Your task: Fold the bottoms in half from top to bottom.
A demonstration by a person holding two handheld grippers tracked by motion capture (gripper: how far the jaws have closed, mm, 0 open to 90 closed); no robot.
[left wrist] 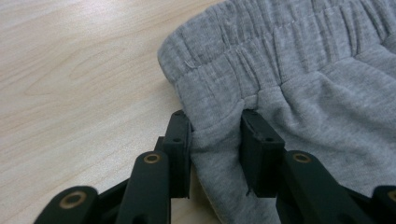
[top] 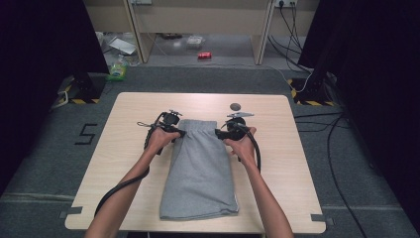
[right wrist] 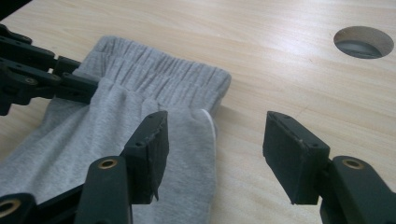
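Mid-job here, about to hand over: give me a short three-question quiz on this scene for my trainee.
1. True or false: the left gripper pinches a fold of the folded grey cotton shorts just below the elastic waistband.
2. The right gripper is: A) clamped on the waistband, B) open beside the shorts' edge, C) lifted off the pale wooden table.
3. What is cut into the table beyond the right gripper?

Key: 1 true. 2 B. 3 a round hole.

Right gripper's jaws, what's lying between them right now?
In the right gripper view, bare table and the shorts' edge lie between the right gripper's open jaws.
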